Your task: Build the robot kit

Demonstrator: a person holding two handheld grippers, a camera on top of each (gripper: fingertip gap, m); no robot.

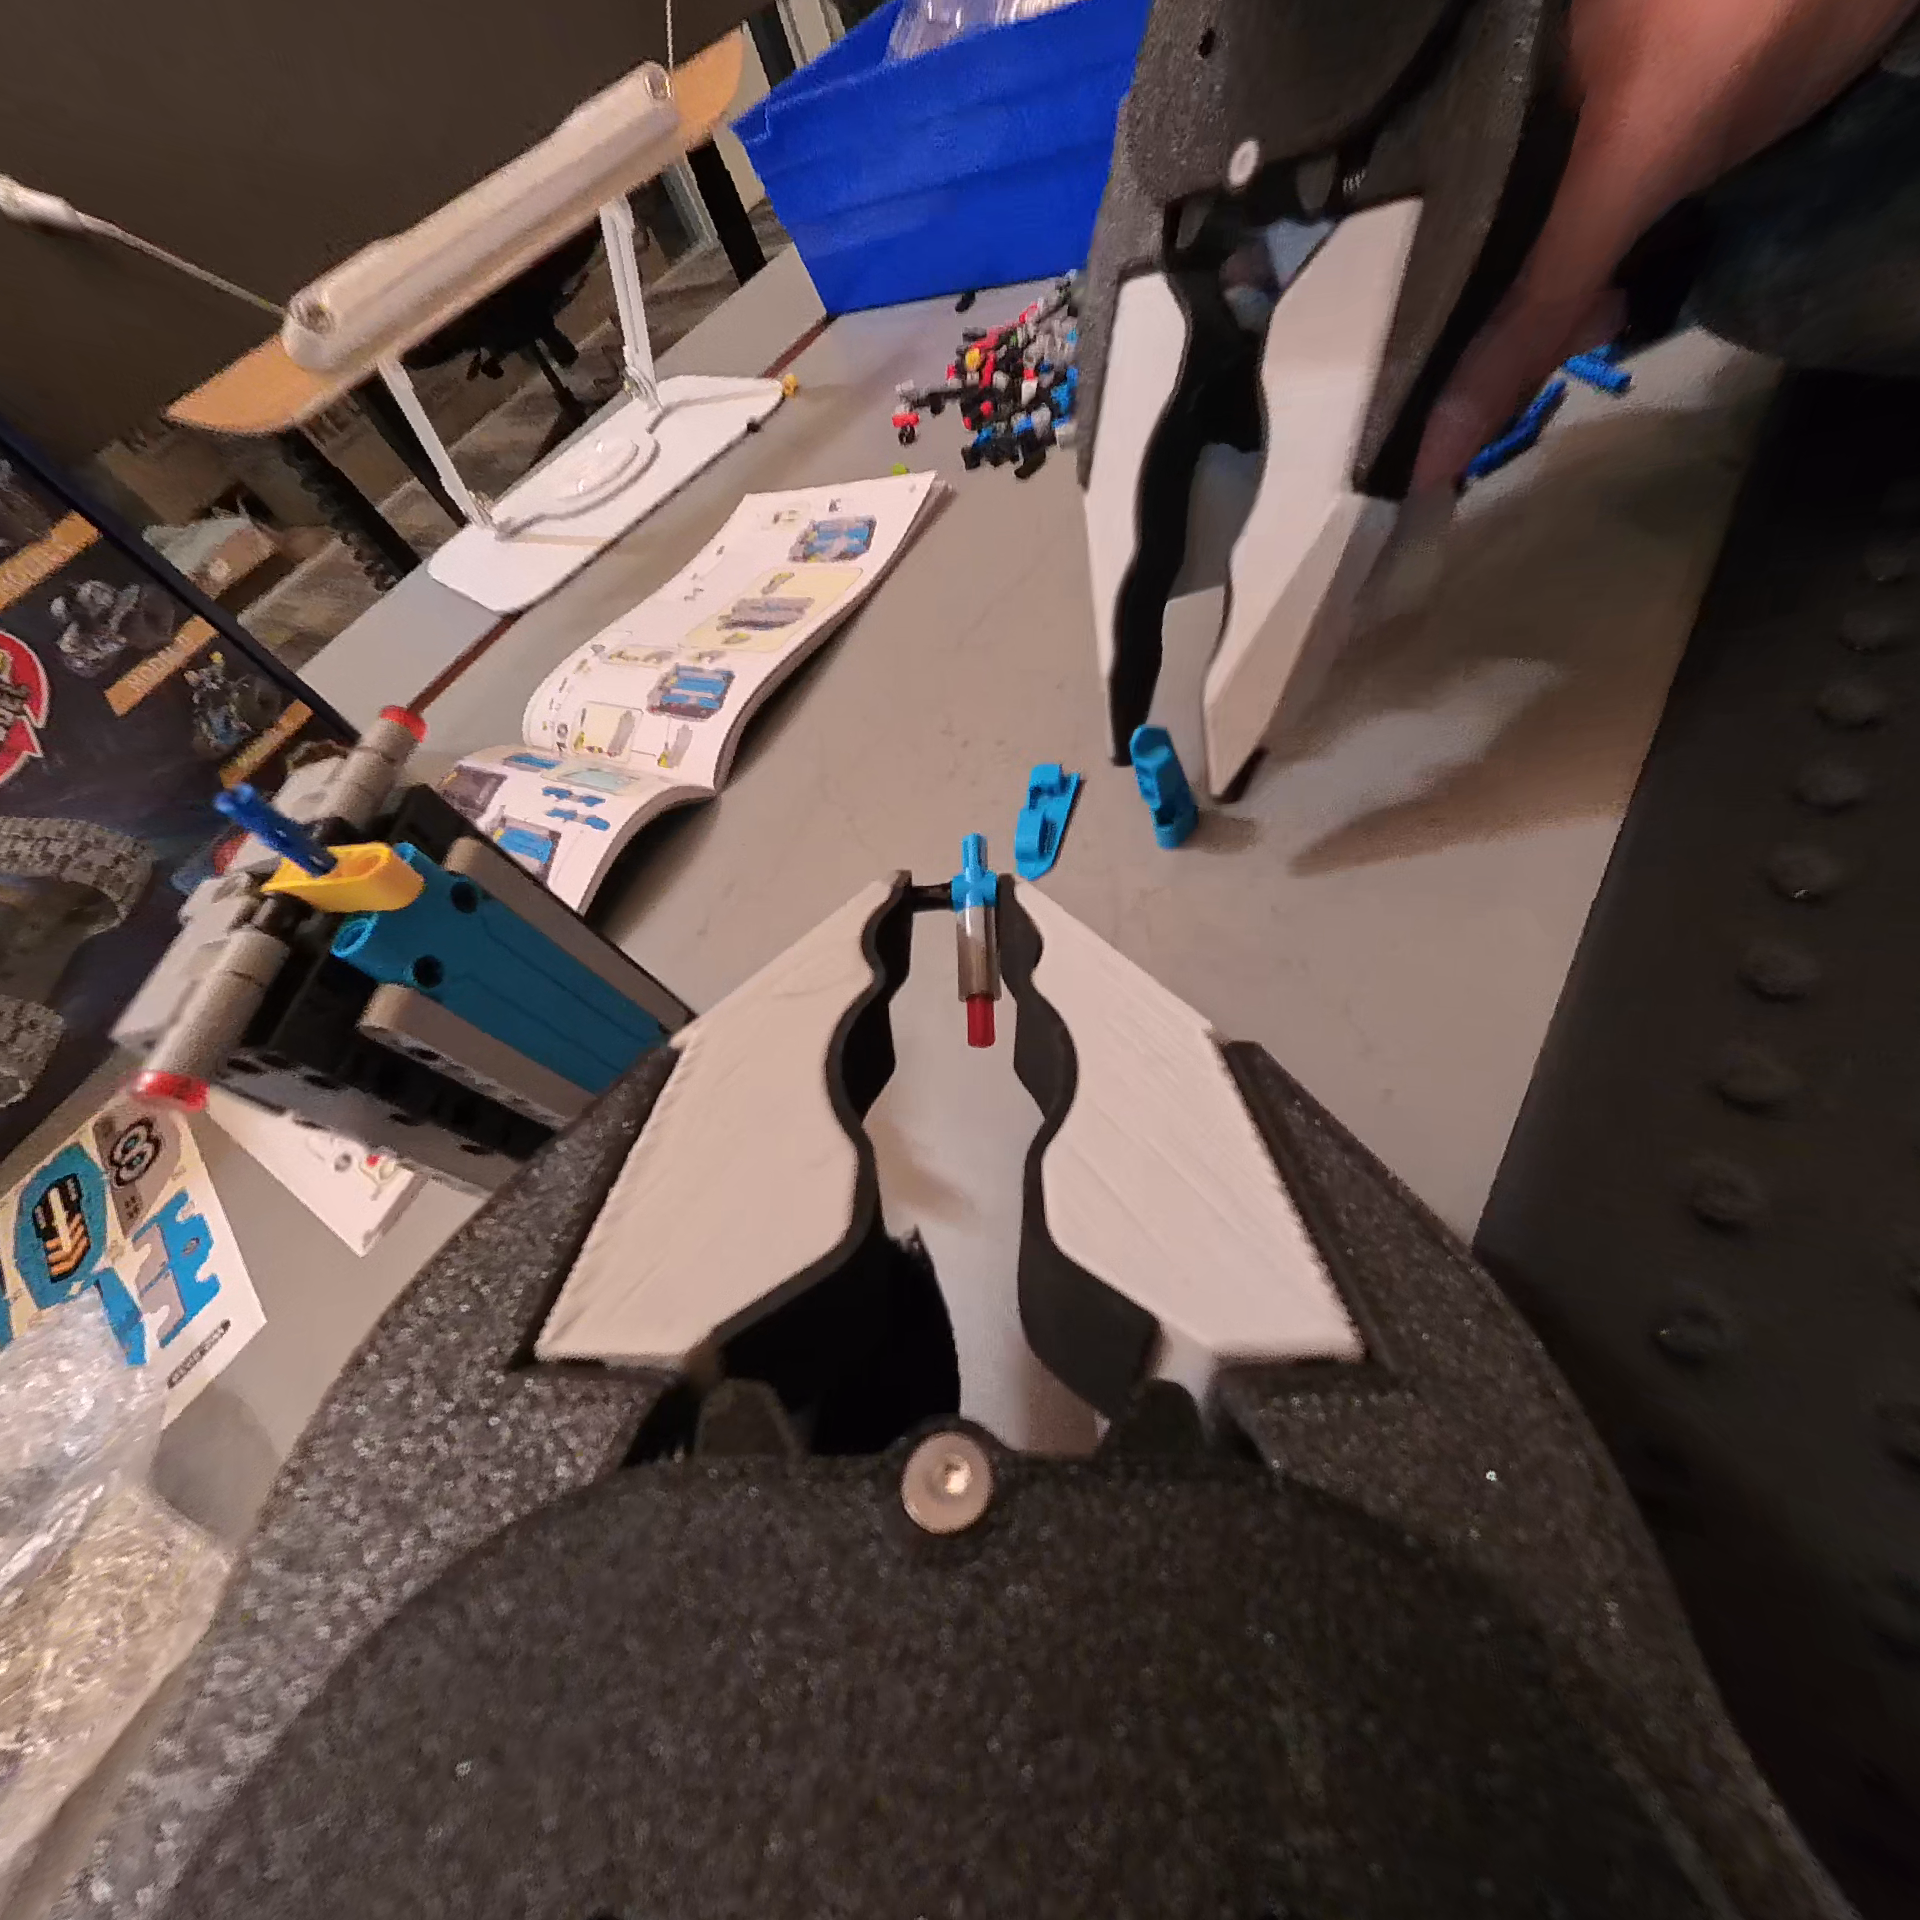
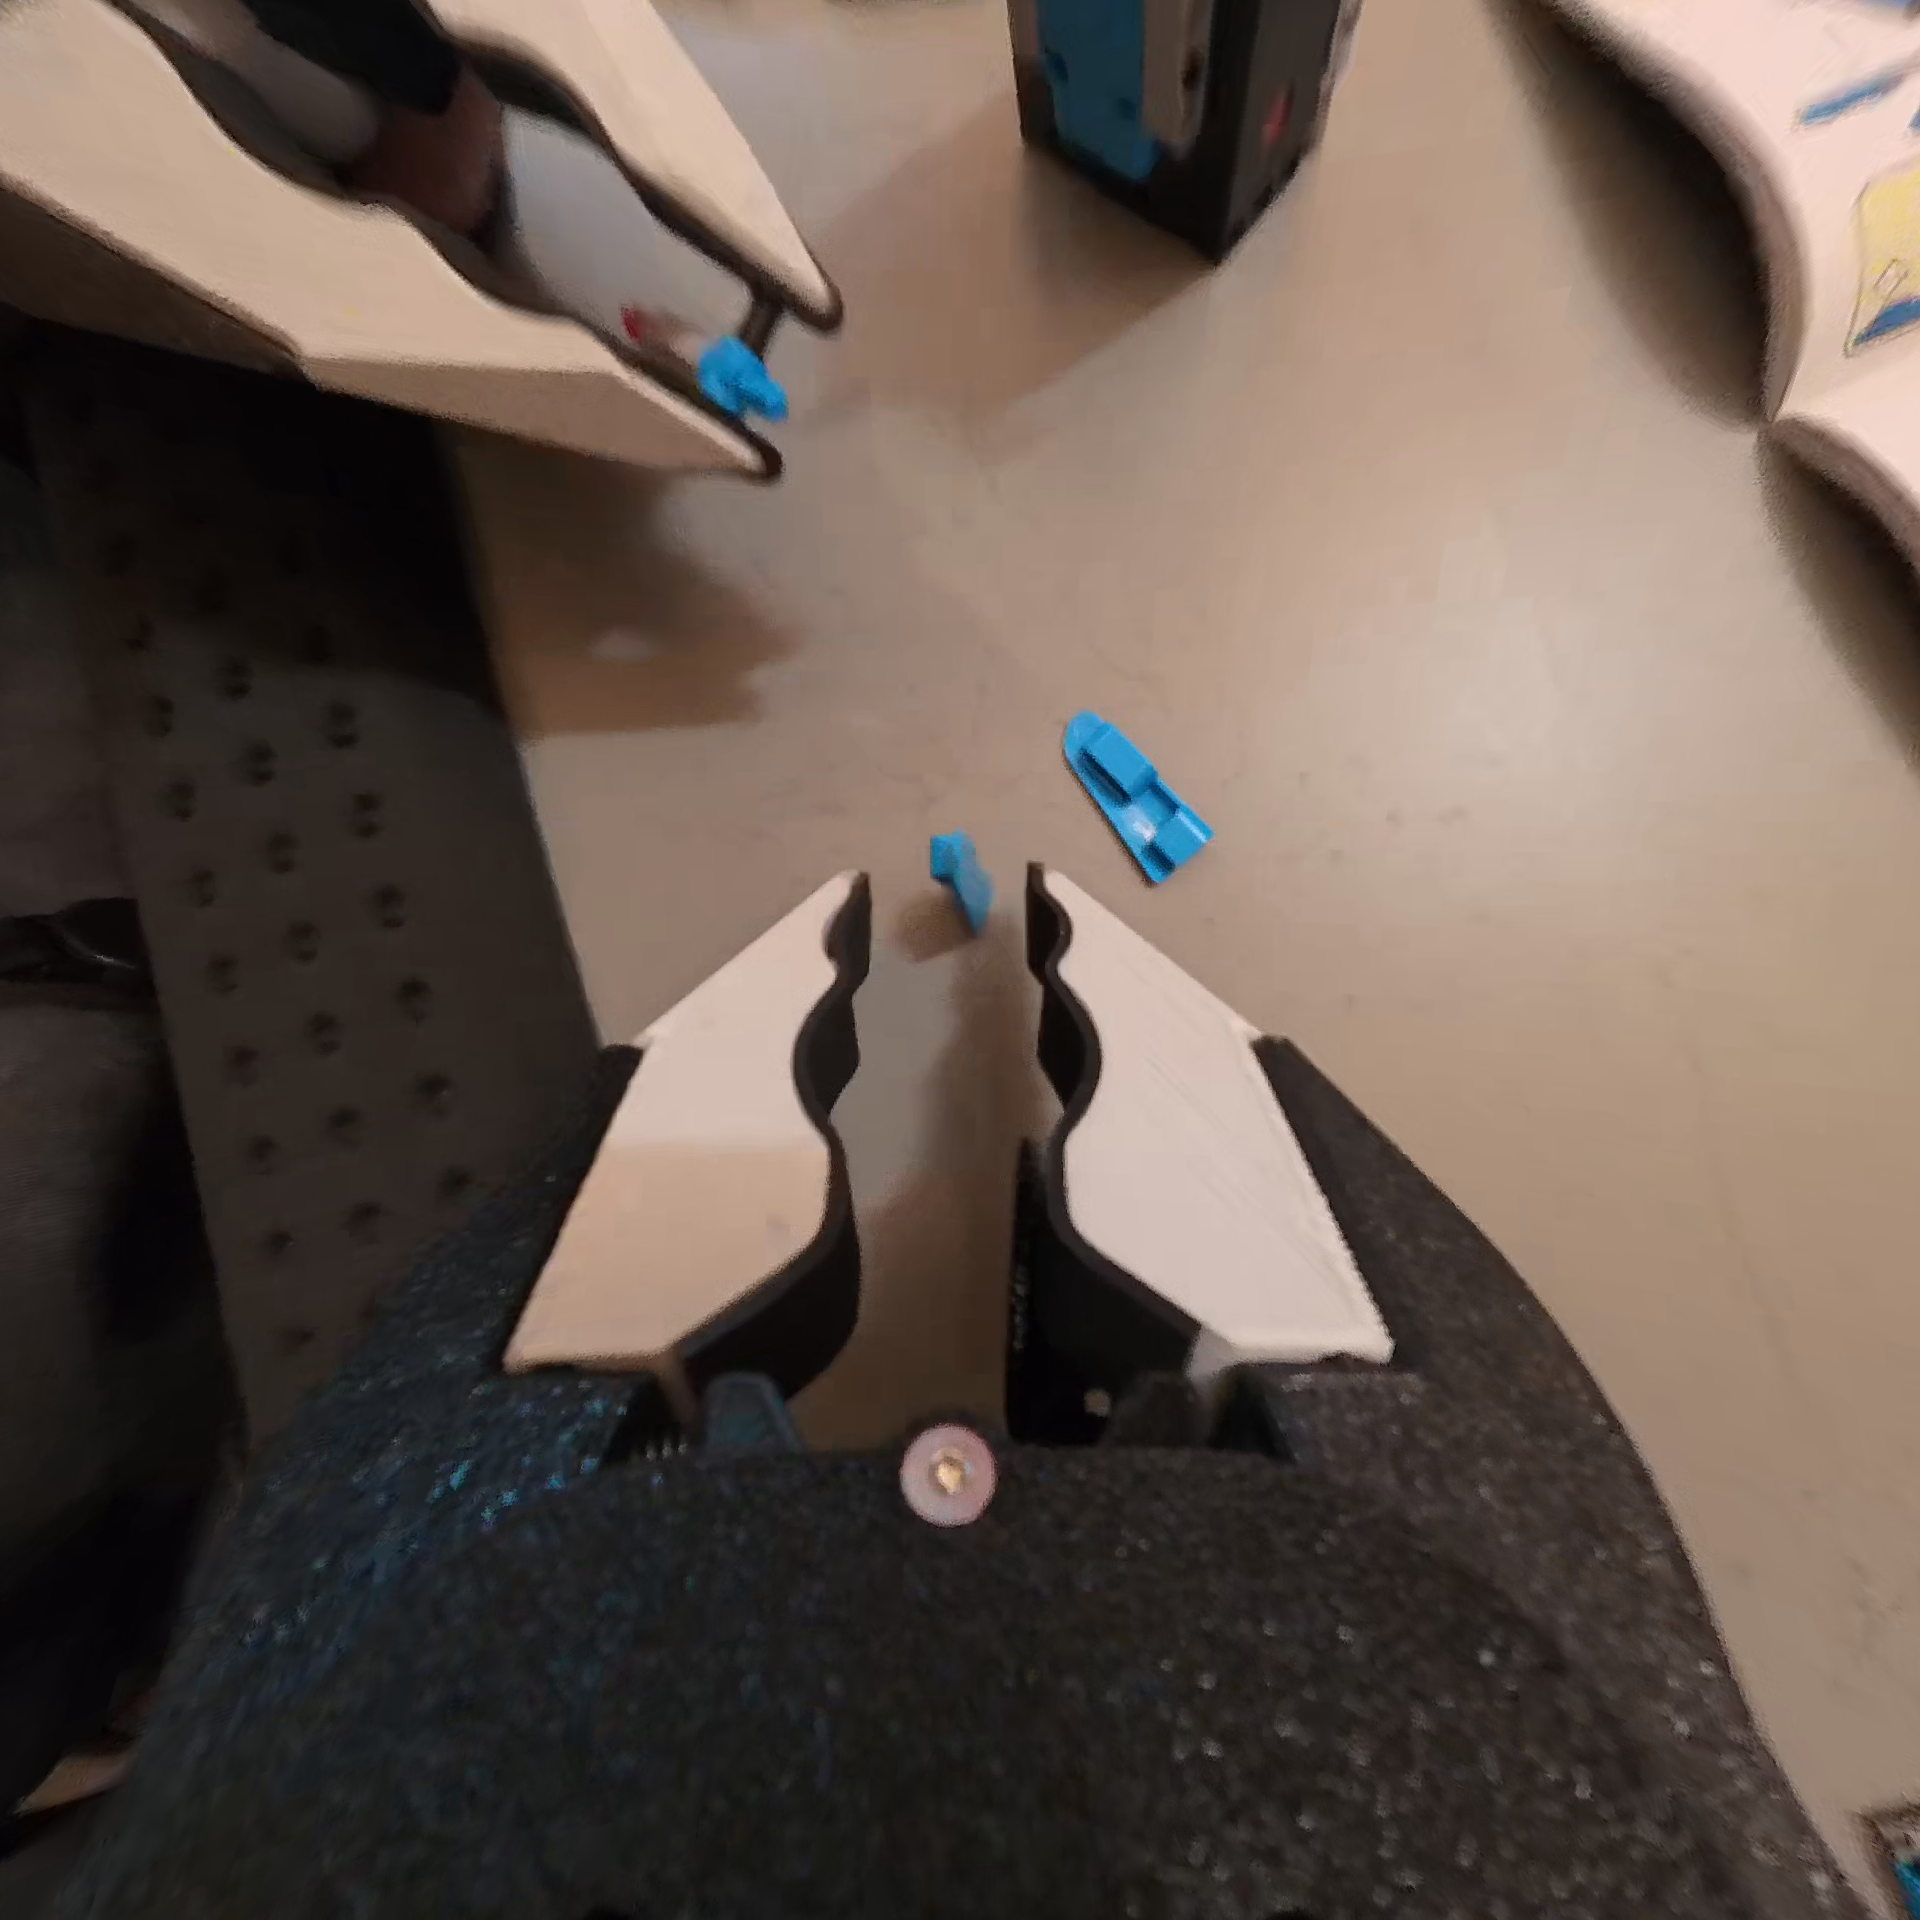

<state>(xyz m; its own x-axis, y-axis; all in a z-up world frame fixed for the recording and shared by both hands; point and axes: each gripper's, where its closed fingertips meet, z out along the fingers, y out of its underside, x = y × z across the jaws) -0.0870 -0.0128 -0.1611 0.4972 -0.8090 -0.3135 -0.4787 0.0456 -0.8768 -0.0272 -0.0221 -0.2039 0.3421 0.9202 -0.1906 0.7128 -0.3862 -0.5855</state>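
Blue-tipped axle (image 1: 977, 940) along left gripper (image 1: 954, 891); tip forward.

The pin (image 1: 977, 951) is blue, grey and red, two loose pieces (image 2: 1136, 798) (image 2: 962, 878) are blue, the bin (image 1: 935, 156) blue, and the table (image 1: 1351, 935) grey.

Matt grey table (image 1: 1351, 935), glossy blue plastic pieces (image 2: 1136, 798), rough speckled black foam on left tongs (image 1: 953, 891).

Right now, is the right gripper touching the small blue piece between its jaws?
Apart. Right wrist view: right gripper open, table visible either side of the small blue piece.
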